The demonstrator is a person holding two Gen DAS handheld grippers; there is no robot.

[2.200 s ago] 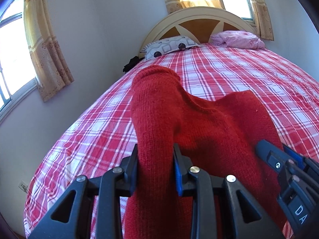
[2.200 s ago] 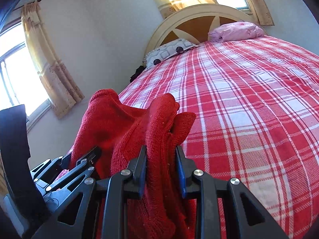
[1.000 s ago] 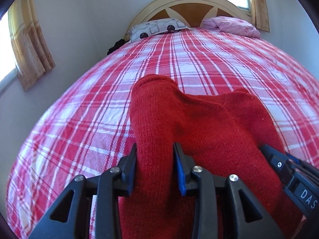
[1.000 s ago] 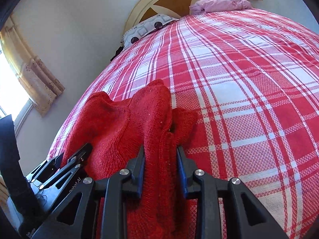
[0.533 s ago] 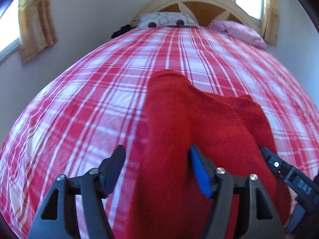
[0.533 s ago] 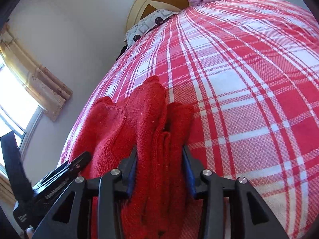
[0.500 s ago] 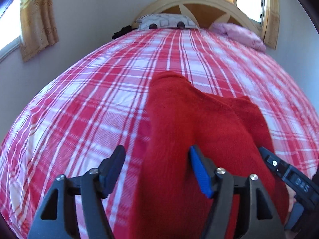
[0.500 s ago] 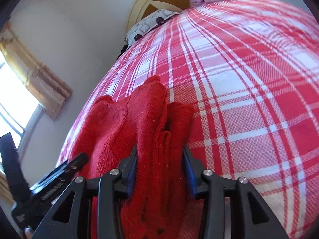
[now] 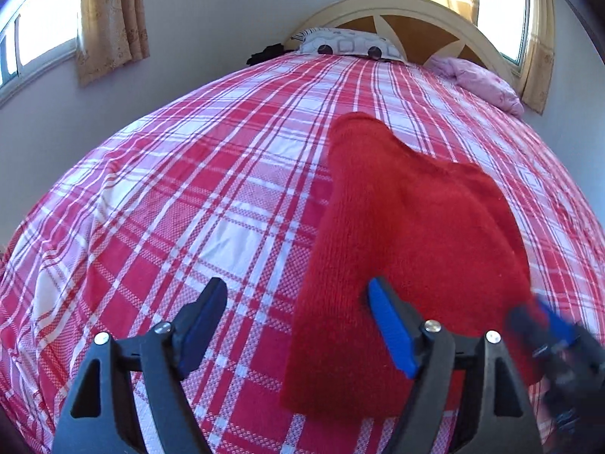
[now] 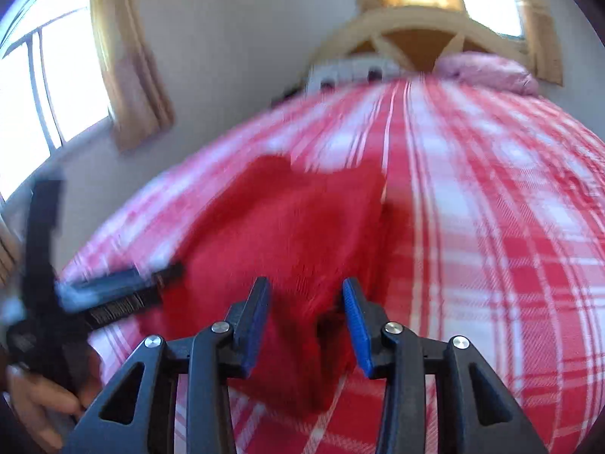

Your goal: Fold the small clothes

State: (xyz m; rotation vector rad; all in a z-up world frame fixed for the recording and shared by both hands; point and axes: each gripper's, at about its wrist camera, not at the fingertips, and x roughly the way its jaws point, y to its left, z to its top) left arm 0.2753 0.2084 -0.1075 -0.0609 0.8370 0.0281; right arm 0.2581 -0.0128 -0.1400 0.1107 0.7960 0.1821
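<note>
A folded red knit garment [image 9: 408,234] lies flat on the red-and-white plaid bed [image 9: 189,204]. My left gripper [image 9: 298,314] is open and empty, its jaws wide apart at the garment's near left edge. The right gripper shows blurred at the lower right of the left wrist view [image 9: 548,336]. In the blurred right wrist view the garment [image 10: 287,227] lies just ahead of my right gripper [image 10: 306,314], which is open and empty above its near edge. The left gripper [image 10: 113,295] sits at the left of that view, held by a hand.
A patterned pillow [image 9: 348,43] and a pink pillow [image 9: 480,79] lie at the wooden headboard [image 9: 412,19]. Curtained windows [image 9: 109,19] stand in the wall at left and behind the headboard. Plaid bedspread extends all around the garment.
Both grippers have opened and let go of the red garment, which now lies flat on the bed. Both have drawn back, and the right one is moving fast.
</note>
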